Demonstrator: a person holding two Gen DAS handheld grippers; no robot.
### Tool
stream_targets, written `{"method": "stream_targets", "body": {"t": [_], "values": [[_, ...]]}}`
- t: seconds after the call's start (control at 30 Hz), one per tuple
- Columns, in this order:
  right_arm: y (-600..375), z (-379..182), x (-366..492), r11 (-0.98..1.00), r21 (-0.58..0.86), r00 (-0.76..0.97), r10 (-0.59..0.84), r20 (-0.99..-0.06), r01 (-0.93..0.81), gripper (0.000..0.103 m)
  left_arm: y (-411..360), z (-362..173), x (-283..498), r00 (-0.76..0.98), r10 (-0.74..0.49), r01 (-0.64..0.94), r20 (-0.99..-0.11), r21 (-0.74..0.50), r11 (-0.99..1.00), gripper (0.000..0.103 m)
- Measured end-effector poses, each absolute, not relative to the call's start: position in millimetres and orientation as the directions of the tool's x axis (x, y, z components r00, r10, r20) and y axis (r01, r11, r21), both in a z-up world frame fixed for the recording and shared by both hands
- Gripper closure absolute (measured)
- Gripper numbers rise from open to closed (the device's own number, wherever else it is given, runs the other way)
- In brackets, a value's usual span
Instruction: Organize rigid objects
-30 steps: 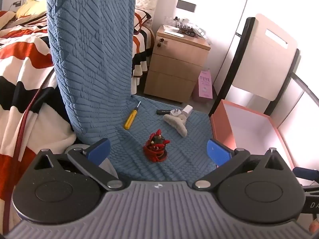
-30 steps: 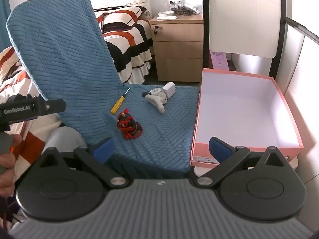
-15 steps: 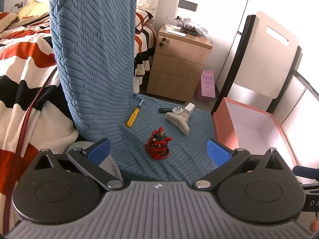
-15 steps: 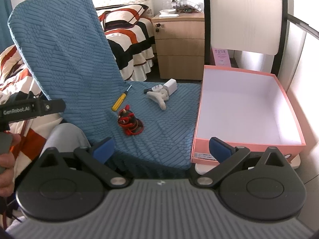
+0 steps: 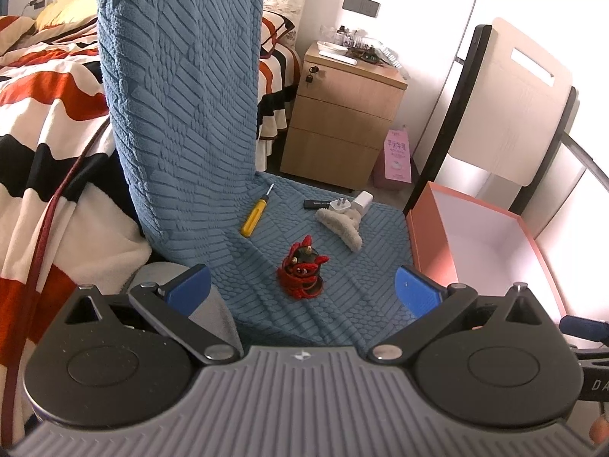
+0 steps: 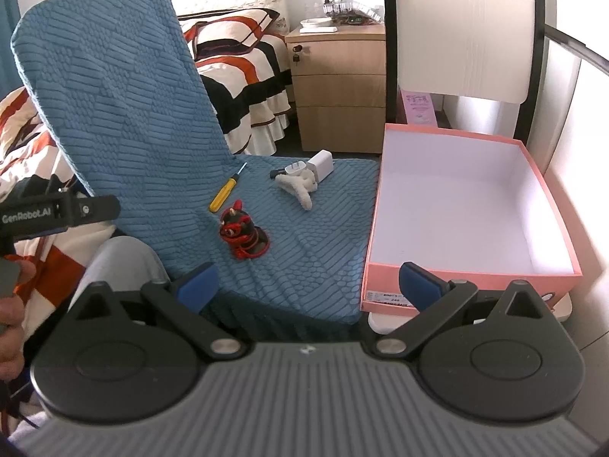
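On the blue chair seat [image 5: 342,266] lie a red and black figurine [image 5: 302,272] [image 6: 242,234], a yellow screwdriver [image 5: 255,212] [image 6: 224,194], a beige hair claw [image 5: 340,223] [image 6: 298,189], a white plug charger [image 5: 354,202] [image 6: 316,163] and a small black stick [image 5: 316,203]. An empty pink box [image 5: 475,243] [image 6: 460,205] stands right of the seat. My left gripper [image 5: 302,291] is open, hanging near the figurine. My right gripper [image 6: 308,283] is open, over the seat's front edge.
The chair's tall blue back [image 5: 179,87] rises at the left. A striped bed [image 5: 42,114] lies beyond it. A wooden nightstand [image 5: 342,114] stands behind the seat. A white chair back [image 6: 464,34] stands behind the box. The left gripper's body [image 6: 57,213] shows in the right wrist view.
Both grippers have drifted slightly; the seat objects sit a little differently in view. Nothing was grasped or moved.
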State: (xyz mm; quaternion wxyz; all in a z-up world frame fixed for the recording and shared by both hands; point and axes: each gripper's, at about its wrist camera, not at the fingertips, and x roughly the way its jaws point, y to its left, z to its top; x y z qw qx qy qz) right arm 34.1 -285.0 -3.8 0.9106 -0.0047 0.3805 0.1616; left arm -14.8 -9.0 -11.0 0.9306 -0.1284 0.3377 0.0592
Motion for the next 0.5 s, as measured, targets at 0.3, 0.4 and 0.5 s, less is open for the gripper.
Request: {"method": "stream_targets", "body": {"t": [0.3,0.4,0.5], "values": [[-286.6,-3.8,30.9,0.948,0.12,0.663,0.294,-0.688,-0.296,0.0,-10.6,-12.5,-13.6,0.763,0.02,-0.194,-0.646,-0.2,0.96,0.0],[-285.9,-6.6,31.2,0.945,0.135,0.653,0.306,-0.693,-0.299,0.0,-9.2,-13.2,-14.0,0.761,0.024,-0.201,-0.648,-0.2,0.959,0.0],[-285.9,-6.7,31.3,0.944,0.138,0.655,0.31,-0.69,-0.301,0.0,-8.5,-14.7,-14.1,0.761,0.023,-0.2,-0.648,-0.202,0.959,0.0]]}}
